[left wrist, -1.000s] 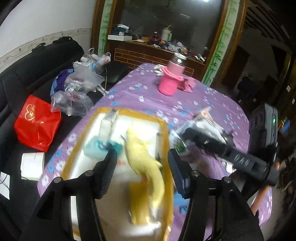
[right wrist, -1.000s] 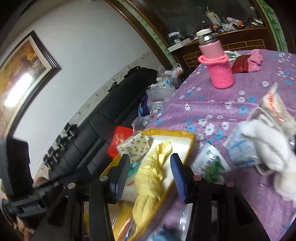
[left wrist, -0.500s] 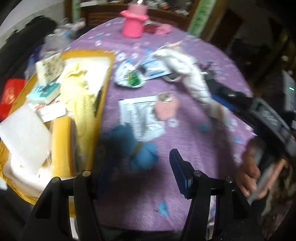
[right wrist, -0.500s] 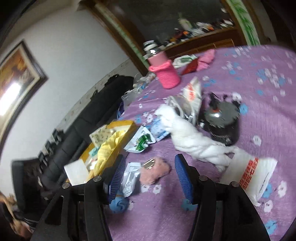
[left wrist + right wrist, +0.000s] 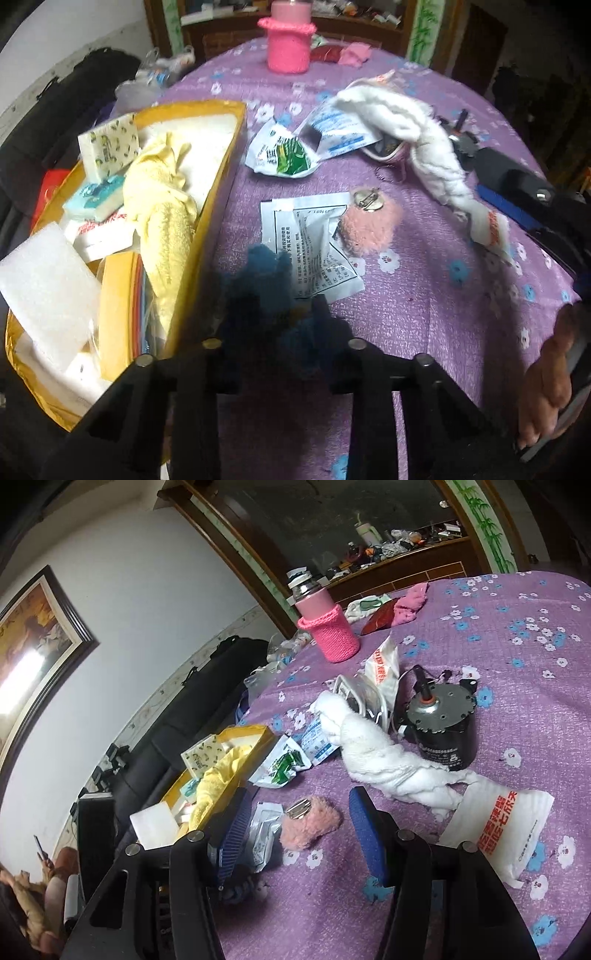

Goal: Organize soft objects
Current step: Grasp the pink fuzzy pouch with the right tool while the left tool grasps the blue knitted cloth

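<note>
Here the left wrist view looks down on the left gripper [image 5: 273, 295], whose jaws are closed around a dark blue plush toy [image 5: 266, 273] at the near edge of the tabletop [image 5: 424, 295], just beside the yellow tray [image 5: 221, 177]. The toy sits in deep shadow, a fuzzy, lumpy mass whose shape I cannot make out; its far end overlaps a crumpled white printed packet [image 5: 310, 243]. This view alone shows the tray's contents: a pale yellow towel [image 5: 162, 206] draped lengthwise, a white foam block [image 5: 40, 288], a patterned sponge [image 5: 109, 147] leaning upright, and a teal-wrapped pack [image 5: 96, 197].

The right wrist view shows what the left one hides: a black cylindrical motor [image 5: 441, 727] behind the twisted white cloth [image 5: 391, 760], a white bag with red lettering [image 5: 495, 827] touching the cloth's near end, and a framed picture [image 5: 33, 635] on the wall. The right gripper [image 5: 299, 830] hovers with its blue-padded jaws apart, and the fuzzy pink pom-pom [image 5: 310, 823], with a metal clip on top, lies on the tabletop between them. The blue toy shows there only as a dark scrap low down behind the left-hand finger. A pink knitted bottle sleeve [image 5: 330, 635] stands near the tabletop's far edge.
</note>
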### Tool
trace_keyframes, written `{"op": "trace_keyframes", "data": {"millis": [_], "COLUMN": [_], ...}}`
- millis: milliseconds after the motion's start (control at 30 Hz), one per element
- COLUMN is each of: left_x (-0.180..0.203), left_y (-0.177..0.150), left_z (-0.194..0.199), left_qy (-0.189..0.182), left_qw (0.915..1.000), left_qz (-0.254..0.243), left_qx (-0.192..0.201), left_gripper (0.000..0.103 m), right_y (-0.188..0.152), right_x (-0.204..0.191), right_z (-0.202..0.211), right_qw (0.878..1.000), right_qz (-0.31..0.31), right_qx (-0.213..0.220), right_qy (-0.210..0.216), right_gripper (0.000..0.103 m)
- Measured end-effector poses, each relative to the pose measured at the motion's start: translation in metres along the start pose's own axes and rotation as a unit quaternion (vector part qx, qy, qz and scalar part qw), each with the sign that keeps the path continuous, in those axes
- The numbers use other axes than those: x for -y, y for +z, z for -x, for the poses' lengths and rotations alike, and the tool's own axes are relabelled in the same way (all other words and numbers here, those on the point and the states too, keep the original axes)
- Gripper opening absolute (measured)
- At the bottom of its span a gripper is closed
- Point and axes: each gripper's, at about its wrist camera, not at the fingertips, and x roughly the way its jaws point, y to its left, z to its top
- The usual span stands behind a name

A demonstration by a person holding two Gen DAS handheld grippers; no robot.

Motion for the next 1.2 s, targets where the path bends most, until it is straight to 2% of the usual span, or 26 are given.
{"op": "trace_keyframes", "data": {"millis": [167, 300, 367, 433, 500, 567, 633, 733, 800, 967, 1100, 1200], "left_x": [-0.026, -0.028, -0.031, -0.033, -0.037, -0.041, -0.046, -0.057, -0.063, -0.069, -0.085, -0.108], "left_y": [-0.003, -0.008, -0.010, -0.010, -0.010, -0.012, -0.015, -0.018, -0.019, -0.018, -0.021, -0.023], "left_z": [0.016, 0.035, 0.041, 0.045, 0.048, 0.053, 0.055, 0.057, 0.057, 0.060, 0.069, 0.078], "left_qy": [-0.082, -0.130, -0.153, -0.162, -0.172, -0.182, -0.184, -0.196, -0.207, -0.212, -0.215, -0.199], "left_qw": [0.9954, 0.9897, 0.9860, 0.9843, 0.9823, 0.9799, 0.9793, 0.9764, 0.9733, 0.9714, 0.9688, 0.9694], "left_qz": [0.048, 0.054, 0.056, 0.057, 0.059, 0.062, 0.063, 0.074, 0.082, 0.087, 0.099, 0.114], "left_qx": [0.010, 0.028, 0.036, 0.043, 0.047, 0.053, 0.055, 0.054, 0.055, 0.062, 0.074, 0.089], "left_gripper": [0.020, 0.020, 0.020, 0.020, 0.020, 0.020, 0.020, 0.020, 0.020, 0.020, 0.020, 0.020], "right_y": [-0.005, -0.008, -0.007, -0.001, 0.008, 0.011, 0.009, 0.000, 0.002, 0.004, 0.000, 0.001], "right_x": [-0.011, -0.019, -0.024, -0.033, -0.042, -0.047, -0.048, -0.044, -0.047, -0.044, -0.046, -0.058], "right_z": [-0.018, -0.033, -0.044, -0.055, -0.069, -0.080, -0.096, -0.115, -0.114, -0.115, -0.093, -0.077], "right_qw": [0.999, 0.997, 0.994, 0.991, 0.986, 0.985, 0.985, 0.979, 0.980, 0.983, 0.989, 0.992], "right_qz": [0.021, 0.030, 0.020, 0.023, 0.035, 0.035, 0.037, 0.054, 0.060, 0.055, 0.058, 0.074], "right_qx": [-0.033, -0.066, -0.097, -0.110, -0.108, -0.106, -0.111, -0.124, -0.116, -0.112, -0.079, -0.048], "right_qy": [-0.009, -0.034, -0.042, -0.070, -0.124, -0.135, -0.123, -0.152, -0.149, -0.137, -0.111, -0.085], "right_gripper": [0.056, 0.056, 0.056, 0.055, 0.055, 0.055, 0.055, 0.056, 0.047, 0.037, 0.036, 0.036]}}
